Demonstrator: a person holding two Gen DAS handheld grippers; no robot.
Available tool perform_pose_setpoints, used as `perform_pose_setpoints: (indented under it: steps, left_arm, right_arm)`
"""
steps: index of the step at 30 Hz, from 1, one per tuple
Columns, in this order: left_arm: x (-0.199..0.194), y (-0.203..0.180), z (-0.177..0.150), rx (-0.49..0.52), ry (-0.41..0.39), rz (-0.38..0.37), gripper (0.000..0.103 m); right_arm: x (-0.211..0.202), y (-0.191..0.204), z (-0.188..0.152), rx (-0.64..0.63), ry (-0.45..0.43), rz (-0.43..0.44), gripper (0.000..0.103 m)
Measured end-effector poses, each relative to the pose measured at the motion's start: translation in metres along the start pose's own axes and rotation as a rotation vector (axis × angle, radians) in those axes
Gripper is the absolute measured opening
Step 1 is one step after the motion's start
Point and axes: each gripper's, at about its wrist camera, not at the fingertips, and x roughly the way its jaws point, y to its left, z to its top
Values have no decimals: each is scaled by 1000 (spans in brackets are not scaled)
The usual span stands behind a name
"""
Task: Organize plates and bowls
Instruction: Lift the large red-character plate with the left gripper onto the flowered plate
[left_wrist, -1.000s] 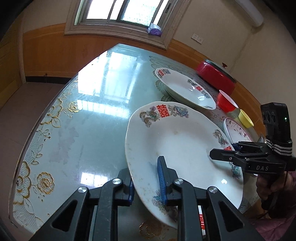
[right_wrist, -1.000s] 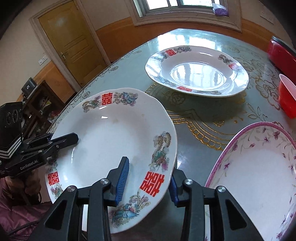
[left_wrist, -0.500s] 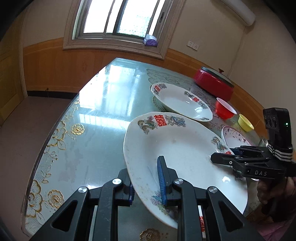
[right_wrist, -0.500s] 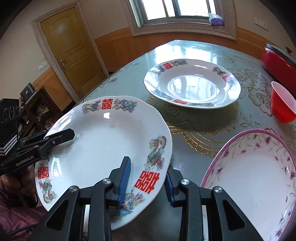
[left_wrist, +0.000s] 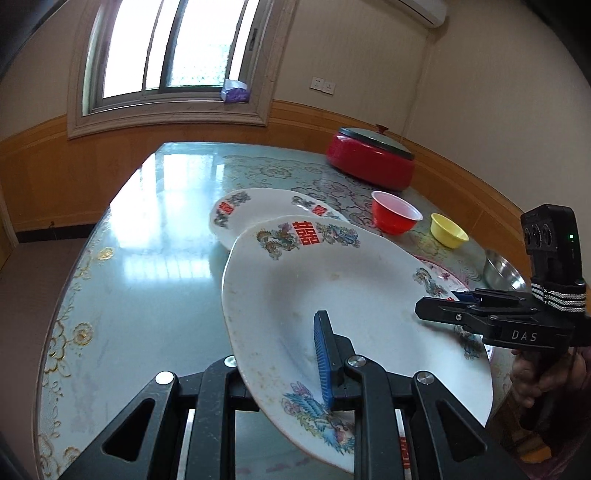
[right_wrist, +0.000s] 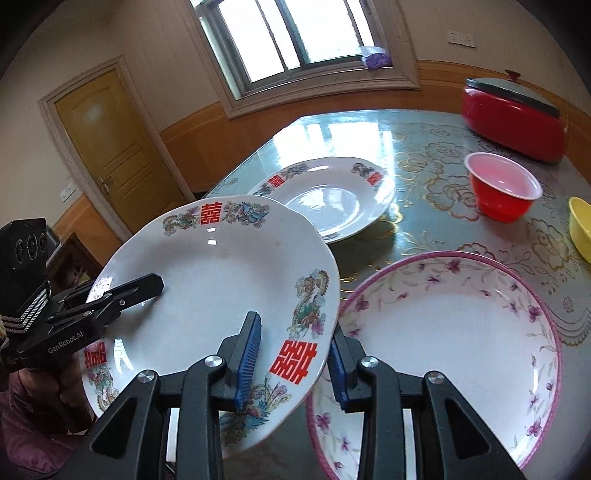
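Two grippers carrying one plate, seen from both wrist cams.

Large white ceramic plate w/ red double-happiness characters and dragon/phoenix rim print (left_wrist: 354, 295) (right_wrist: 221, 280): held clear of the glass-topped table w/ gold-floral cloth (left_wrist: 147, 236) (right_wrist: 424, 155), tilted, its far edge overlapping in view a second matching white printed plate (left_wrist: 255, 206) (right_wrist: 325, 199) that lies flat on the table.

Left gripper (left_wrist: 288, 373) (right_wrist: 122, 295): jaws clenched on the near rim of the held plate; one blue ribbed pad on the upper face, other finger under the rim.

Right gripper (right_wrist: 291, 365) (left_wrist: 454, 306): jaws grasping the opposite rim; left blue pad on the upper face beside the red character, right pad below/outside the edge. Jaws have just been closing, plate rim between them.

A person's hand (left_wrist: 539, 373) grips the right gripper's handle at the left-cam frame edge.

Other ware on table: white bowl w/ pink rim and purple flower print (right_wrist: 454, 339), just beside the held plate on the right; red plastic cup-bowl (left_wrist: 395, 214) (right_wrist: 502, 192); small yellow bowl (left_wrist: 447, 230) (right_wrist: 580, 225); steel bowl (left_wrist: 502, 269); red lidded electric pot (left_wrist: 373, 158) (right_wrist: 517, 118) near the far table edge.

Bkgd: window (left_wrist: 170, 48), yellow wooden door (right_wrist: 110, 140).
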Motion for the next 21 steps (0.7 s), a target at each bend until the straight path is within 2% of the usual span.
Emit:
perform_pose_setpoints:
  steps: [6,12,16,21]
  left_arm:
    - [39,-48,18,80,43,-99,21]
    - [78,-92,24,124,95,-181,21]
    - [98,-109,22,135,132,-198,22]
    - [114,-117,19,126,173,-176,23]
  right_arm:
    - [-35,-49,-14,123,-33,-91,34]
    - [-58,-95,-33,212,-25,-176,34]
    - [-59,-115,-40,249,2,-199,34]
    - [-55,-128,-46,267,31,-197,34]
